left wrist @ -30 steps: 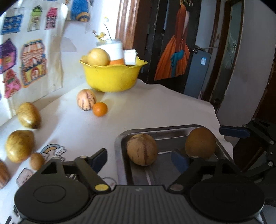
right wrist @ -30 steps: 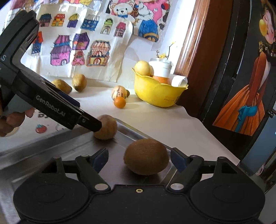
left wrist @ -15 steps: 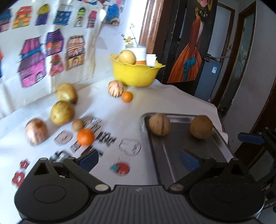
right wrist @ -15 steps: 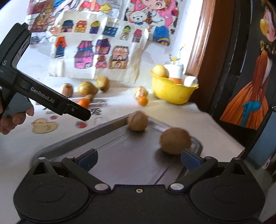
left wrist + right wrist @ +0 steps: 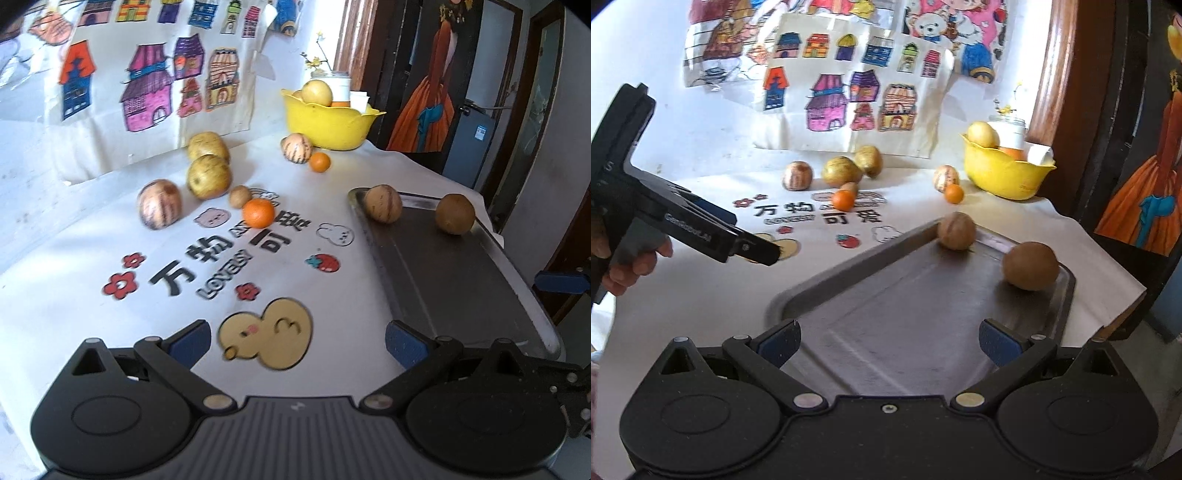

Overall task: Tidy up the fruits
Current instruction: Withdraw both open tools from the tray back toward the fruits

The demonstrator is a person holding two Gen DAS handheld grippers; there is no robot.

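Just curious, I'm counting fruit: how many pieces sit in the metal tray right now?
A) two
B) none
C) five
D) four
A: only a striped fruit and a brown fruit lie in the tray, both at its far end.

Dull brushed-metal tray point(image 5: 871, 325), glossy yellow plastic bowl point(image 5: 1004, 177), matt printed tablecloth point(image 5: 92, 258).

Metal tray point(image 5: 454, 280): one, at 3 o'clock, containing two round fruits: one striped point(image 5: 382, 204), one brown point(image 5: 454, 213). Loose on the cloth toward 12 o'clock: two oranges point(image 5: 258, 213), two yellow-green melons point(image 5: 209, 176), two striped fruits point(image 5: 159, 204), one small brown fruit point(image 5: 240, 196). Yellow bowl point(image 5: 328, 123): one, at 1 o'clock.
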